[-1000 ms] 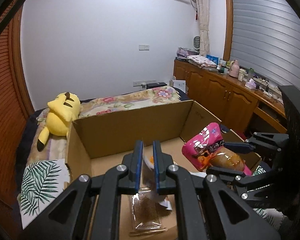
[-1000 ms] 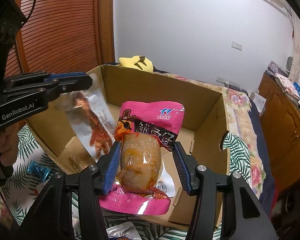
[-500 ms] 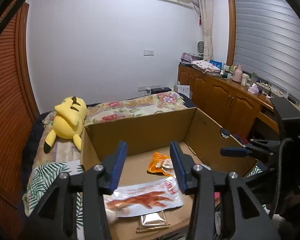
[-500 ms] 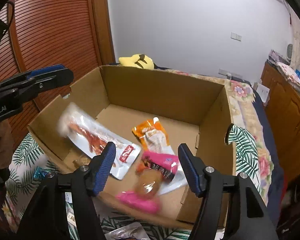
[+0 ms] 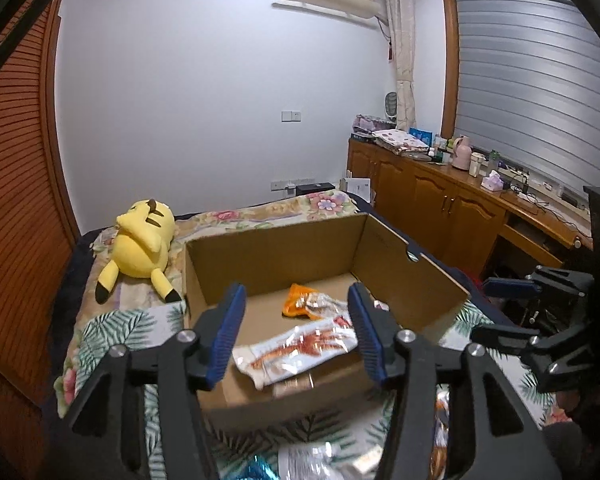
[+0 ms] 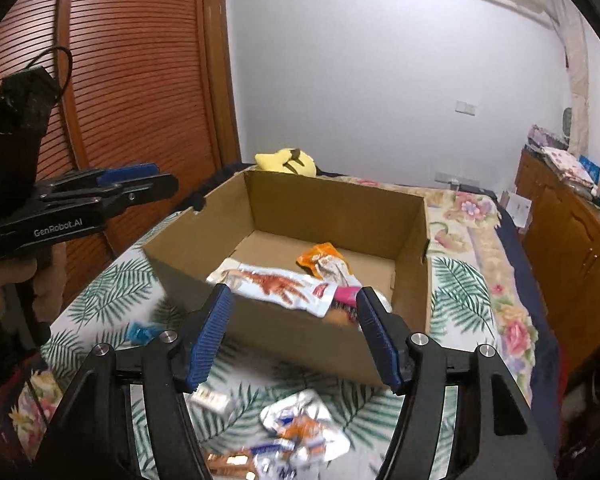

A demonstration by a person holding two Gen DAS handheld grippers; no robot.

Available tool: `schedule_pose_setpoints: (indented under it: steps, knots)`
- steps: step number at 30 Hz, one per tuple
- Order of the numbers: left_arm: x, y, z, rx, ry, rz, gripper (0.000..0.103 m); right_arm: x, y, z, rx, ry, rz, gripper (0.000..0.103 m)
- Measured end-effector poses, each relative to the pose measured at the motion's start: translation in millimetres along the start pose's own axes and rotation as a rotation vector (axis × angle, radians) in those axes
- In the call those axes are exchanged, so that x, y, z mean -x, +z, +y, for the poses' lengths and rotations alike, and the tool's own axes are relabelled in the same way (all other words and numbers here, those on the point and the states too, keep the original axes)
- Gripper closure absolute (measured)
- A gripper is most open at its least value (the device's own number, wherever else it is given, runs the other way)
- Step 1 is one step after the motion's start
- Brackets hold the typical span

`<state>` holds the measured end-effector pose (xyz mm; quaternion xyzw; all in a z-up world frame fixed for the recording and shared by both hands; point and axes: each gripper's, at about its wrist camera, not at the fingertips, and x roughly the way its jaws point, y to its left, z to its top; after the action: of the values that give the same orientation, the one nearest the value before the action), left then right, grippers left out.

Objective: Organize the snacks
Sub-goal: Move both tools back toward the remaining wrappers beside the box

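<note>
Right wrist view: your right hand-held gripper (image 6: pixel 292 332) stands wide and empty, as does the left hand-held gripper (image 5: pixel 296 332). Nearest, loose snack packets (image 6: pixel 300 436) lie on the bed (image 6: pixel 104 292); judged light, crinkly and slippery, so pinch a flat sealed edge. Beyond, the cardboard box (image 6: pixel 414 240) holds the clear red-printed pouch (image 6: pixel 276 284) and orange packet (image 6: pixel 320 256).
</note>
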<state>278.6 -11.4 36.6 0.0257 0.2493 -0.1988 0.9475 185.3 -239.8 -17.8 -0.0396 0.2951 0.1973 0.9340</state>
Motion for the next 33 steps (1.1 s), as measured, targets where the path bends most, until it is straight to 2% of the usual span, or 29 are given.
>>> schedule_pose_setpoints:
  steps: [1, 3, 5, 6, 13, 21, 26, 31, 33]
  knots:
    - [7, -5, -1, 0.006, -0.003, -0.004, 0.04, 5, -5, 2, -0.001, -0.001, -0.001, 0.037]
    - [19, -16, -1, 0.017, -0.007, -0.018, 0.015, 15, -15, 8, -0.001, 0.001, 0.005, 0.037]
    - [32, -30, -1, 0.021, -0.015, -0.033, 0.004, 21, -27, 13, 0.001, 0.0, 0.016, 0.037]
    - [35, -36, -2, 0.022, -0.014, -0.031, 0.003, 22, -32, 15, 0.004, -0.002, 0.022, 0.037]
    - [42, -83, -9, 0.04, -0.021, 0.04, 0.003, 15, -74, 27, 0.005, -0.006, 0.093, 0.037]
    - [25, -121, -10, 0.073, -0.022, 0.131, 0.003, -10, -116, 21, -0.011, -0.021, 0.205, 0.037]
    - [9, -135, -8, 0.098, -0.02, 0.179, 0.003, -25, -134, 13, -0.03, -0.024, 0.26, 0.037]
    - [-9, -147, -5, 0.095, 0.016, 0.251, 0.003, -35, -142, 5, -0.043, -0.027, 0.289, 0.037]
    - [-15, -151, -1, 0.095, 0.005, 0.264, 0.003, -38, -144, 2, -0.043, -0.03, 0.301, 0.037]
